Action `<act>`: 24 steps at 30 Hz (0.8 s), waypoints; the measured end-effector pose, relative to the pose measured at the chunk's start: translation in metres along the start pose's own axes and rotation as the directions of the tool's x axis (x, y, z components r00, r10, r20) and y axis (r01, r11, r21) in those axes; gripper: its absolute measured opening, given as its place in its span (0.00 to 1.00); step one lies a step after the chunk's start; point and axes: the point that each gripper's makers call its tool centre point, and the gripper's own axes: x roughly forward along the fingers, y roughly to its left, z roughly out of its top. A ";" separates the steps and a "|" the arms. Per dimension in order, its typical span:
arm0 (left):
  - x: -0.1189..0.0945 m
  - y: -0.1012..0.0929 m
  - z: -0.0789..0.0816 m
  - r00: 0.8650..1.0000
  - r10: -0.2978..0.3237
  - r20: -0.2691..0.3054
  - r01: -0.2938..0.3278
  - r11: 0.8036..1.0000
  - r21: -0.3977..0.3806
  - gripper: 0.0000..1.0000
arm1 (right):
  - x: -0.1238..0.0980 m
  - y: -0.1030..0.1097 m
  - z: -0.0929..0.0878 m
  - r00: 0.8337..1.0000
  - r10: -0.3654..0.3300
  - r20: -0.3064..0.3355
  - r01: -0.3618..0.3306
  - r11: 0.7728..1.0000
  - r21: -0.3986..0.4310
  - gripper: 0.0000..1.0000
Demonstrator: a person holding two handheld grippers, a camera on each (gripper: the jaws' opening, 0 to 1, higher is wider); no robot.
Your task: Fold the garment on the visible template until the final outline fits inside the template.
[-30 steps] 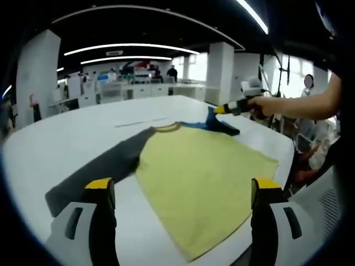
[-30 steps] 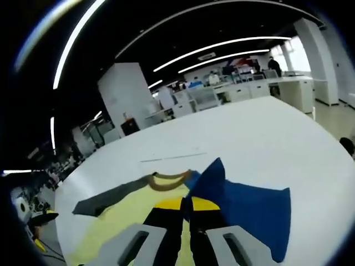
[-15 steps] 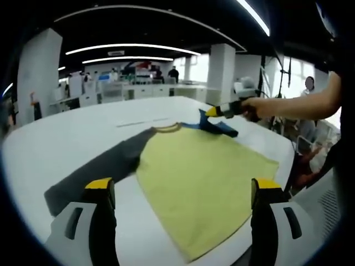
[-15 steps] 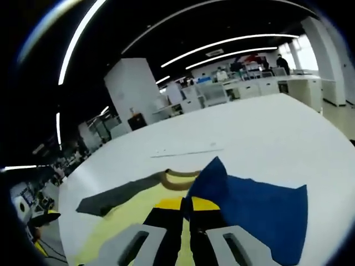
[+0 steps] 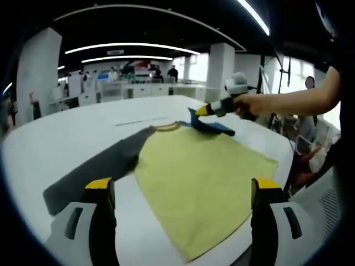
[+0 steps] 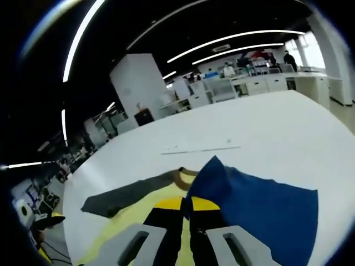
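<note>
A shirt with a yellow body (image 5: 199,183), a grey sleeve (image 5: 94,169) and a blue sleeve (image 5: 208,124) lies spread on a white table (image 5: 66,133). In the left gripper view my left gripper (image 5: 180,191) stands open at the table's near edge, its yellow-tipped fingers (image 5: 100,184) above the shirt's hem and holding nothing. My right gripper (image 5: 201,111), held by a hand, is shut on the blue sleeve and lifts it over the shirt near the collar. In the right gripper view the blue sleeve (image 6: 260,205) rises from my right gripper (image 6: 186,205), beside the collar (image 6: 183,176) and the grey sleeve (image 6: 127,194).
A thin pale line (image 5: 141,120) runs across the table beyond the collar, the same line (image 6: 199,149) in the right gripper view. The person's arm (image 5: 294,102) reaches in from the right. White desks (image 5: 144,88) and pillars (image 5: 219,72) stand far behind. The table edge (image 5: 285,166) drops off at right.
My right gripper has carried the blue sleeve leftwards, from beside the shirt's shoulder to over the area near the collar. The left gripper has stayed where it was.
</note>
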 end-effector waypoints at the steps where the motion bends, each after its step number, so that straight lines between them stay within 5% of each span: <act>1: 0.000 0.000 0.000 1.000 0.000 0.000 0.000 1.000 0.002 0.99 | 0.001 0.002 -0.001 1.000 0.003 -0.003 -0.003 1.000 -0.001 0.00; 24: -0.006 0.012 -0.003 1.000 0.017 0.011 -0.016 1.000 -0.007 0.99 | 0.033 0.053 -0.004 0.995 0.094 -0.037 -0.096 0.995 -0.038 0.00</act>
